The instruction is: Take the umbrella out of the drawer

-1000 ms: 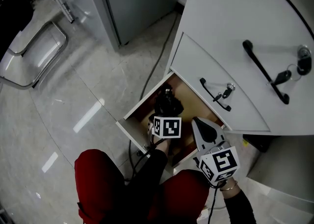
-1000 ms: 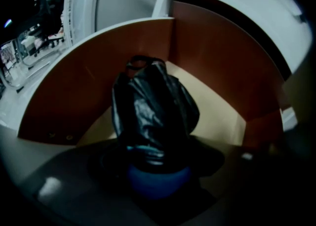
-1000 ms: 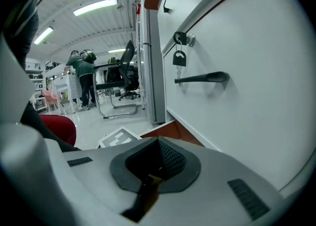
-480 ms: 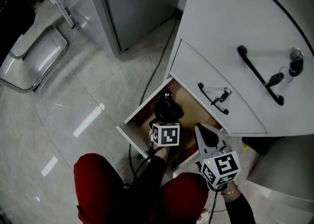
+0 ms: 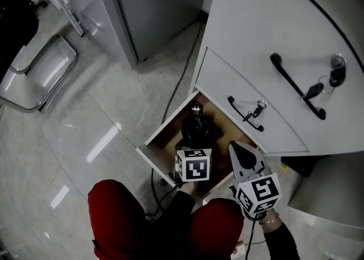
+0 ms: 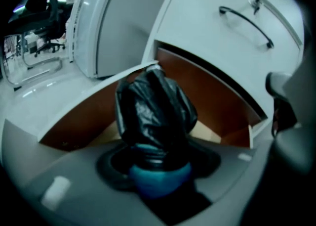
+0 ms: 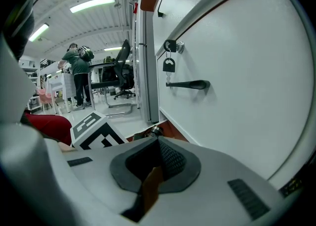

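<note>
The folded black umbrella (image 5: 197, 130) stands tilted up out of the open bottom drawer (image 5: 149, 142), its metal tip (image 5: 197, 108) pointing away from me. My left gripper (image 5: 193, 147) is shut on its lower end. In the left gripper view the black bundle (image 6: 155, 109) rises from between the jaws, and the blue handle end (image 6: 158, 179) sits in the left gripper (image 6: 157, 164), above the drawer's brown inside (image 6: 84, 121). My right gripper (image 5: 243, 157) hovers beside it over the drawer's right corner, shut with nothing held. In its own view the right gripper (image 7: 157, 164) shows its dark pads together.
Above the open drawer are two shut white drawer fronts with black handles (image 5: 246, 114) (image 5: 296, 85) and keys in the locks. A cable (image 5: 177, 88) runs across the tiled floor. A chair frame (image 5: 40, 71) stands at the left. My red trousers (image 5: 119, 219) fill the bottom. People (image 7: 79, 71) stand far off.
The left gripper has closed on the umbrella and lifted it, so the umbrella now stands higher out of the drawer. The right gripper has stayed put.
</note>
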Demonstrator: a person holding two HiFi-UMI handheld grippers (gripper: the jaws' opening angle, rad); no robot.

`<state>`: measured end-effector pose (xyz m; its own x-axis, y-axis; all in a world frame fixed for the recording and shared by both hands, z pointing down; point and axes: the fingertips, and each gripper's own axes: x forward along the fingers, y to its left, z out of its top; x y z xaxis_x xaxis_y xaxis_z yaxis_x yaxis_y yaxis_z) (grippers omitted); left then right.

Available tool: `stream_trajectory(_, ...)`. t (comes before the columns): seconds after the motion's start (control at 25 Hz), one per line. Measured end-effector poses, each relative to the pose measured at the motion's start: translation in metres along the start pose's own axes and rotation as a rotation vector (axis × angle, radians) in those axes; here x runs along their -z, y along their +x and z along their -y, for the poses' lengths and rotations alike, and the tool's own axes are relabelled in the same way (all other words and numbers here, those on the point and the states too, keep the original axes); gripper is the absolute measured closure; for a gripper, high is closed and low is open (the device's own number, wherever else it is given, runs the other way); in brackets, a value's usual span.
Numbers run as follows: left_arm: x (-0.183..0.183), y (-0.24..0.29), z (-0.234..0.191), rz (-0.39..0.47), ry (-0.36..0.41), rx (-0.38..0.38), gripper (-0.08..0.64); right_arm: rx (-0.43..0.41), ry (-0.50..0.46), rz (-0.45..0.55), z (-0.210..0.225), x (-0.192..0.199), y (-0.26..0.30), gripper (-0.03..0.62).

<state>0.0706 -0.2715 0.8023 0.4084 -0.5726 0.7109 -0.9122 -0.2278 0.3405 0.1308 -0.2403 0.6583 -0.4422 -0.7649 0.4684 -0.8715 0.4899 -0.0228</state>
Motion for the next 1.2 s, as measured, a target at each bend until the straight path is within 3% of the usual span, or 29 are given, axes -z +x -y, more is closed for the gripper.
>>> stream_trajectory(0.76, -0.059, -0.079, 0.005, 0.197, 0.069, 0.051, 0.316, 0.023, -0.019, 0.061, -0.007, -0.033, -0.013, 0.594)
stream_trajectory(1.2, -0.100, -0.129, 0.014, 0.306, 0.231, 0.109, 0.316, 0.056, -0.002, 0.123, -0.011, -0.061, -0.030, 0.594)
